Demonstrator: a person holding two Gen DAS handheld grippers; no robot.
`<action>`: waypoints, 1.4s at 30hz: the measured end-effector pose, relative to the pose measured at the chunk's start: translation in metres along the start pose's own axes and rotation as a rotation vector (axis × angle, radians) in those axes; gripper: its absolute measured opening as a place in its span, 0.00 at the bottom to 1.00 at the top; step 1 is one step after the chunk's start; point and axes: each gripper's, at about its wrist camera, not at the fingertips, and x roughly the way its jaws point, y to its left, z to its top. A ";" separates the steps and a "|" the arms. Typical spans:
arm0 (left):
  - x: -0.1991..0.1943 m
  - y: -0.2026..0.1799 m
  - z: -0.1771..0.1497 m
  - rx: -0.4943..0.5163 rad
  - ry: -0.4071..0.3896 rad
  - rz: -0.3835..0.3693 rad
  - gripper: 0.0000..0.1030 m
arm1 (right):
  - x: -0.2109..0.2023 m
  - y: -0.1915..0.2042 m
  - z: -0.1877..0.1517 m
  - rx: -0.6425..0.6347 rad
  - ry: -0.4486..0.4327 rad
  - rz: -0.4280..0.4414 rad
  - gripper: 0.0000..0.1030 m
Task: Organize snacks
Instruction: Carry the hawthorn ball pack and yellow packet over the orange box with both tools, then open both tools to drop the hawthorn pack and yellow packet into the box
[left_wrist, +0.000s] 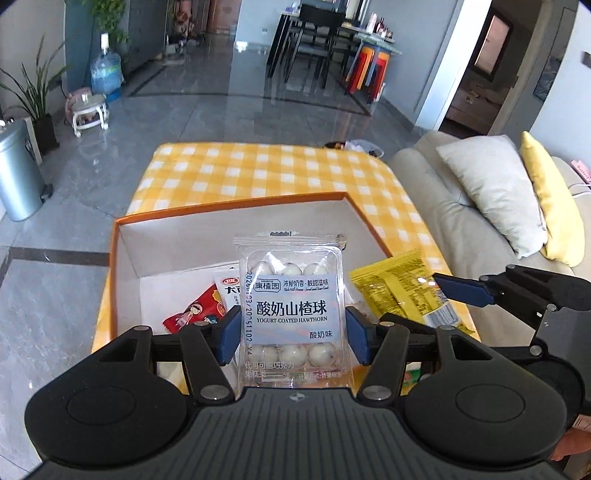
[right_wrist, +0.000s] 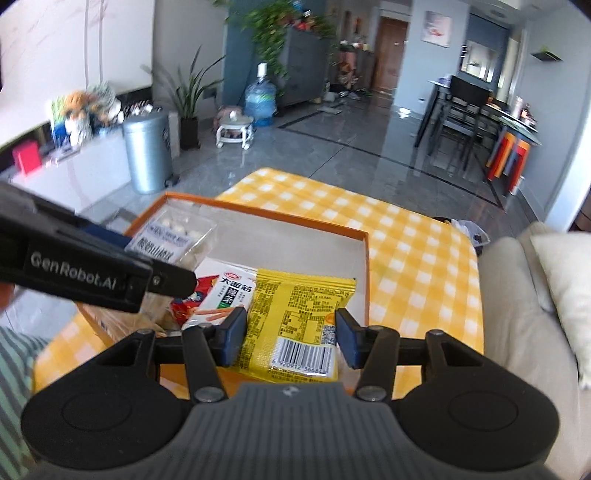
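Note:
My left gripper (left_wrist: 291, 328) is shut on a clear pack of yogurt-coated hawthorn balls (left_wrist: 291, 314) and holds it upright over the orange-rimmed box (left_wrist: 236, 206). In the box lie a red snack packet (left_wrist: 195, 310) and a white packet (left_wrist: 229, 290). My right gripper (right_wrist: 290, 332) is shut on a yellow snack bag (right_wrist: 295, 314) and holds it over the box's near right corner (right_wrist: 364, 266). The yellow bag also shows in the left wrist view (left_wrist: 402, 291), and the hawthorn pack in the right wrist view (right_wrist: 173, 236).
The box stands on a table with a yellow checked cloth (left_wrist: 258, 173). A beige sofa with a grey cushion (left_wrist: 487, 192) is to the right. A metal bin (right_wrist: 147, 151) stands on the floor to the left.

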 end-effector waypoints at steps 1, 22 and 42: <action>0.006 0.001 0.003 0.005 0.011 0.000 0.64 | 0.007 -0.004 0.003 -0.015 0.008 0.013 0.49; 0.108 0.013 0.020 0.002 0.254 -0.021 0.65 | 0.147 -0.011 0.015 -0.204 0.287 0.075 0.49; 0.137 0.010 0.018 -0.013 0.340 -0.001 0.66 | 0.169 0.004 0.004 -0.414 0.392 0.020 0.47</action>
